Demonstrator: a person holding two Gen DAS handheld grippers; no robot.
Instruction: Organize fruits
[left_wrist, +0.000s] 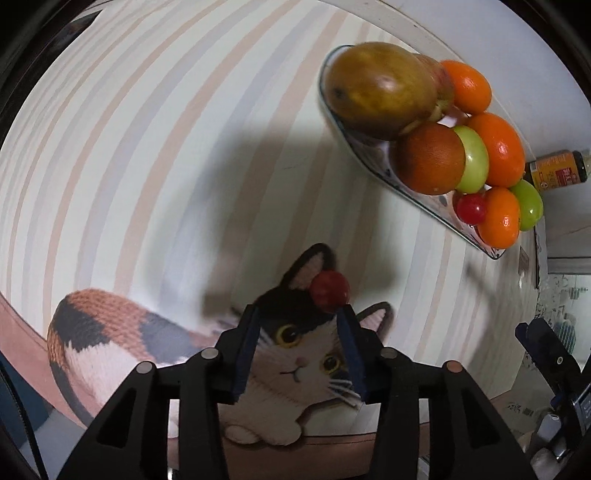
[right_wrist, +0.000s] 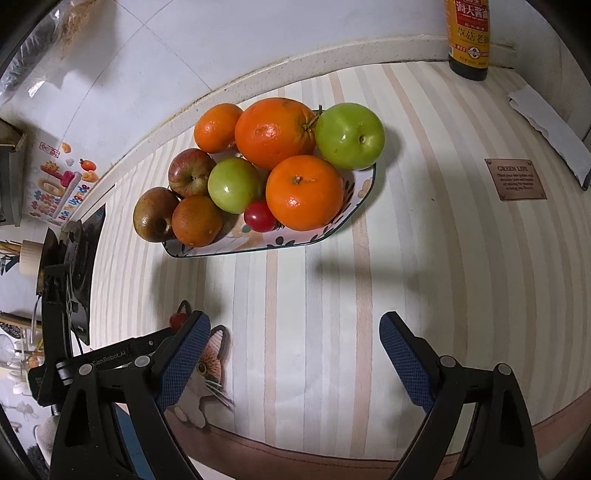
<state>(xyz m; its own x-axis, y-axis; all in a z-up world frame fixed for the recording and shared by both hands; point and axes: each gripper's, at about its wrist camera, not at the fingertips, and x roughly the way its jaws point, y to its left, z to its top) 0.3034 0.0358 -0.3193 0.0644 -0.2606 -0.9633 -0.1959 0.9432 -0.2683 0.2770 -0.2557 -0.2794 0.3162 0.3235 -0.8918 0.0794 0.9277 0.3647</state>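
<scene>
The person is picking up the last stray fruit: a small red cherry tomato (left_wrist: 330, 291) is lying on the striped mat (left_wrist: 147, 155), well apart from the loaded plate (right_wrist: 325, 236). The left gripper (left_wrist: 298, 314) is narrowed around it, contact unclear (only one pad is near). Next it needs a firm pinch and lift. The right gripper (right_wrist: 295, 325) is hanging wide, empty.

Left wrist view looks steeply down between its own black fingers (left_wrist: 255, 350), close above the calico cat printed on the striped tablecloth (left_wrist: 147, 147), with the patterned oblong ceramic plate of fruit (left_wrist: 354, 151) off to upper right. Right wrist view faces down and forward from farther back, the same plate (right_wrist: 364, 195) centred against the white tiled wall (right_wrist: 221, 40). Both views share plate, cat print (right_wrist: 207, 373) and the dark yellow-labelled sauce bottle (right_wrist: 468, 37).
</scene>
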